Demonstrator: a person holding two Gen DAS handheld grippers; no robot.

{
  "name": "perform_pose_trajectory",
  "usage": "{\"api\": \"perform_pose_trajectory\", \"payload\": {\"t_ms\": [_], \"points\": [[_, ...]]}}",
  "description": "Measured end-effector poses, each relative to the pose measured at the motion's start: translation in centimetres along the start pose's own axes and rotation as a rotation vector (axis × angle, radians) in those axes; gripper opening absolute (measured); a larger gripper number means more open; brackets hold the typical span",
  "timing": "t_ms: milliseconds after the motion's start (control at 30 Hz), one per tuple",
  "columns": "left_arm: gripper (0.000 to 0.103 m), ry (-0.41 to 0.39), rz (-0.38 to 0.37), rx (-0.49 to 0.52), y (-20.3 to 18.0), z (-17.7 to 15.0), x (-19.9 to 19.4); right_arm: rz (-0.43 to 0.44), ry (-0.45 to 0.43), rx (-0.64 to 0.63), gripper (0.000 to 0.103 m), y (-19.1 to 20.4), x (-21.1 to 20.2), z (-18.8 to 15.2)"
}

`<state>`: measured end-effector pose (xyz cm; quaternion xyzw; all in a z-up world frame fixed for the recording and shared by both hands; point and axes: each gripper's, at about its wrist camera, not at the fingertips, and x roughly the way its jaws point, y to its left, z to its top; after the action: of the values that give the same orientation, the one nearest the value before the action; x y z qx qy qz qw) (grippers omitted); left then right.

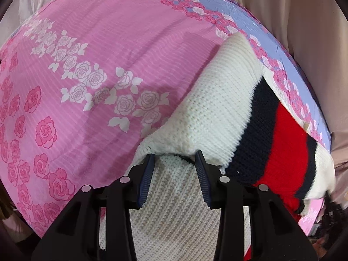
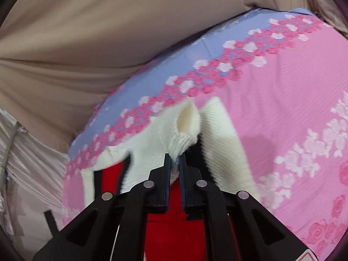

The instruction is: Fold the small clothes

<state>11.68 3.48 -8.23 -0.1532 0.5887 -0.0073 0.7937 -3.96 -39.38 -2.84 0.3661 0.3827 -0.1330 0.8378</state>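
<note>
A small white knit sweater point(image 1: 219, 108) with navy and red stripes lies on a pink rose-print bedsheet point(image 1: 108, 54). My left gripper point(image 1: 175, 155) has its jaws partly apart around a bunched white fold of the sweater's edge, with knit cloth filling the gap between the fingers. In the right wrist view the sweater point(image 2: 219, 134) lies under my right gripper point(image 2: 175, 156), which is shut on a ribbed white cuff point(image 2: 184, 139) of a sleeve, lifted above the red stripe.
The bedsheet point(image 2: 282, 87) has a blue border with pink roses point(image 2: 174, 74) along its far edge. Beige cloth point(image 2: 87, 43) hangs beyond that edge. Silvery fabric point(image 2: 21, 152) shows at the left of the right wrist view.
</note>
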Motion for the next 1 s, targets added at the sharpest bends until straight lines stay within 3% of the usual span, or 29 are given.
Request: {"api": "perform_pose_trajectory", "payload": {"t_ms": [100,233,400,500,600,700,767,800,833,900,1000], "points": [[0.039,-0.012,0.043,0.042,-0.8,-0.2,0.1,-0.141,0.172,0.010,0.005,-3.5,4.8,-2.1],[0.039,-0.016,0.040,0.048,-0.8,-0.2,0.0,-0.063,0.111,0.067,0.007,-3.0,2.6,-1.4],[0.039,-0.014,0.011,-0.006,-0.2,-1.0,-2.9,-0.130,0.013,-0.070,0.018,0.4,-2.0,-2.2],[0.041,-0.067,-0.041,0.001,-1.5,-1.4,-5.7,-0.108,0.036,-0.093,0.020,1.5,-2.1,-3.7],[0.048,-0.110,-0.042,0.056,-4.0,0.4,-5.5,-0.052,0.102,-0.163,0.019,4.1,0.3,-4.4],[0.049,-0.104,0.044,0.080,-5.1,2.8,-1.9,-0.090,0.126,-0.263,0.019,6.1,3.1,-4.3],[0.051,-0.035,0.138,0.074,-4.1,3.5,1.5,-0.184,0.196,-0.296,0.018,5.2,6.3,-4.8],[0.053,-0.019,0.133,0.061,-3.4,3.7,2.2,-0.215,0.230,-0.301,0.012,4.4,7.6,-5.0],[0.053,-0.043,0.115,0.051,-2.9,3.7,1.7,-0.194,0.201,-0.304,0.012,4.2,7.2,-5.1],[0.050,-0.037,0.108,0.046,-2.9,4.0,0.9,-0.186,0.224,-0.297,0.013,4.6,6.2,-4.5],[0.050,-0.099,0.038,0.025,-4.3,5.8,-1.2,-0.134,0.148,-0.302,0.014,6.3,3.7,-2.8]]}}
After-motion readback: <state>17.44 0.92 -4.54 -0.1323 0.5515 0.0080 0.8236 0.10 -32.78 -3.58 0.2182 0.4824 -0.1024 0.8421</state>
